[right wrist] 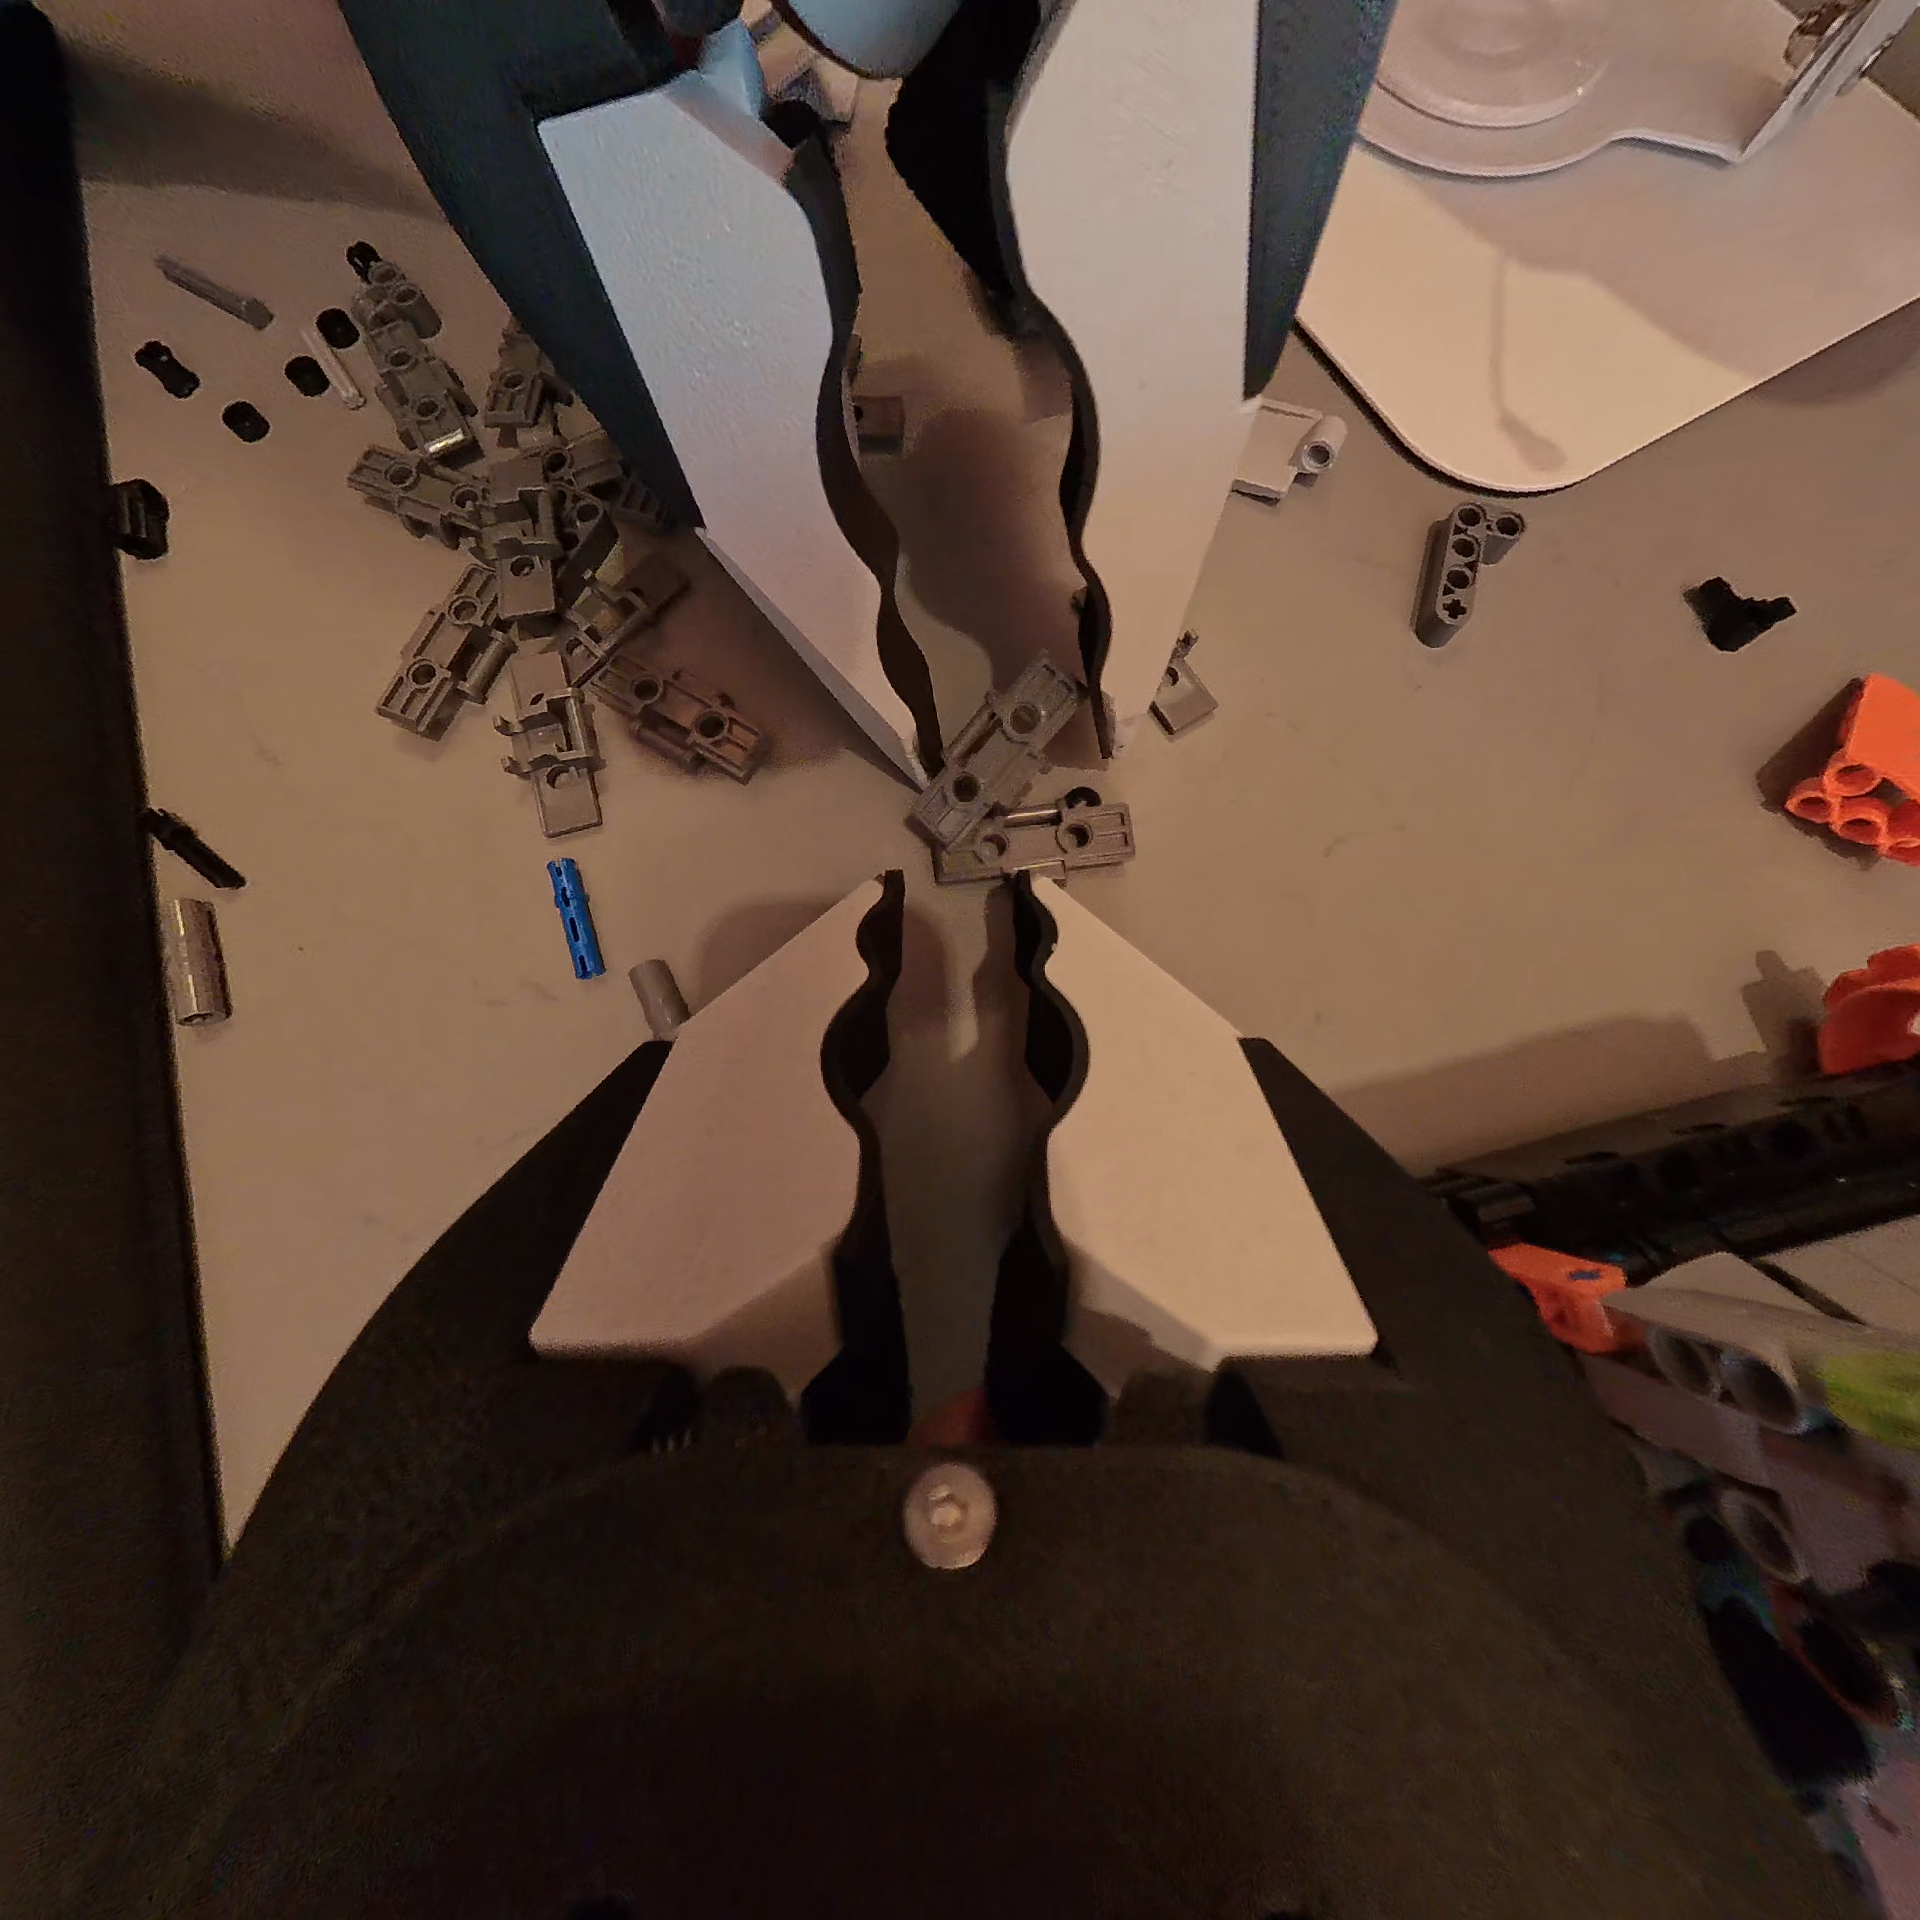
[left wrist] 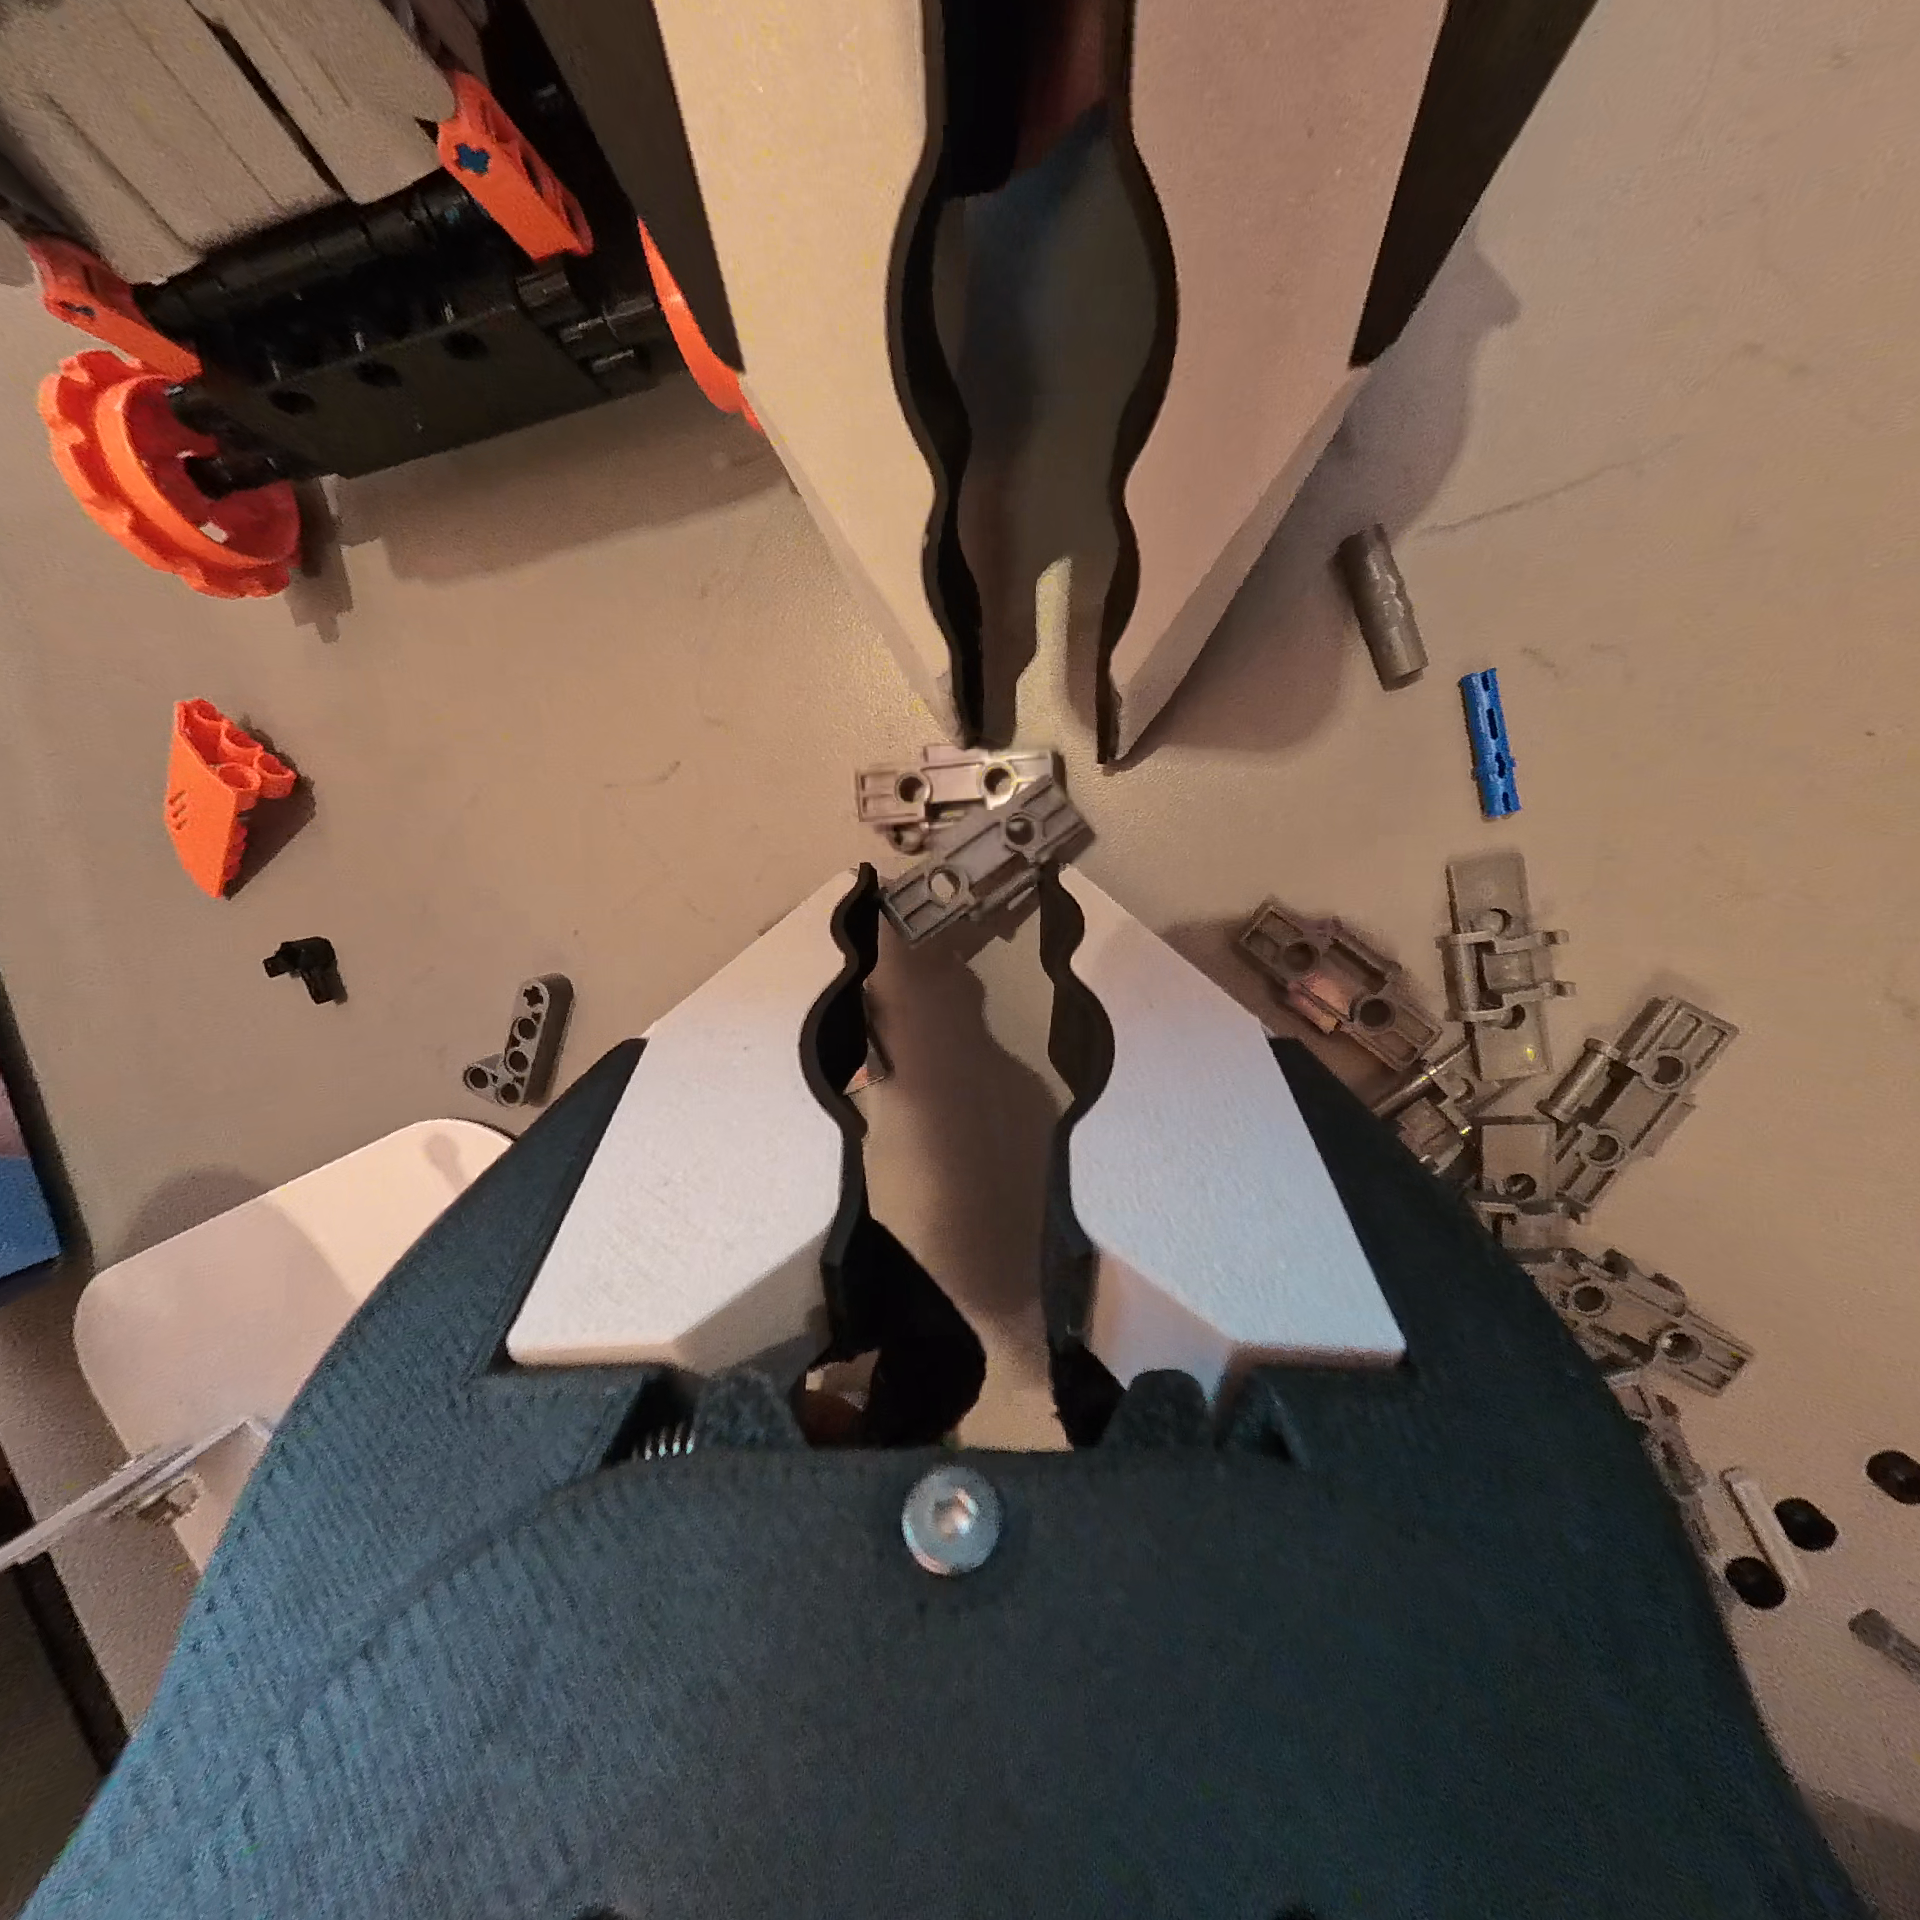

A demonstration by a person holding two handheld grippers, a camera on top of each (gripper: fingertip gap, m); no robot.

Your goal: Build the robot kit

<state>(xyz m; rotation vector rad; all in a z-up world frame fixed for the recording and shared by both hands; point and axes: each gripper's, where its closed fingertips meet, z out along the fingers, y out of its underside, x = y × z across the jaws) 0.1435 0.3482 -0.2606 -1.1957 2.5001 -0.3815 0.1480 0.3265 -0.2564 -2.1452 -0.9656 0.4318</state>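
**Two grippers met over a pair of grey links**

Nearest the left camera, the left gripper (left wrist: pixel 956 883) had its jaws slightly parted around one end of a grey link (left wrist: pixel 982 868), which sat tilted between the tips; contact looked likely on both sides, but whether it was truly clamped I cannot tell. Just beyond, a second link (left wrist: pixel 956 787) lay hooked to the first, probably why the two were brought nose to nose. The right gripper (left wrist: pixel 1039 743) came in from the opposite side, tips pointing back at the left one; its left tip touched the second link's far edge, and the right wrist view showed its jaws (right wrist: pixel 961 883) apart with the link just ahead of them rather than between, so it read as released.

Both tools were angled steeply down toward the table (left wrist: pixel 623 675), mirror poses, tips nearly meeting.

Farther out lay a heap of spare links (left wrist: pixel 1507 1091), a blue pin (left wrist: pixel 1491 743), a grey sleeve (left wrist: pixel 1387 608), an orange block (left wrist: pixel 223 795), and at the far corner a black-and-orange model (left wrist: pixel 343 343).
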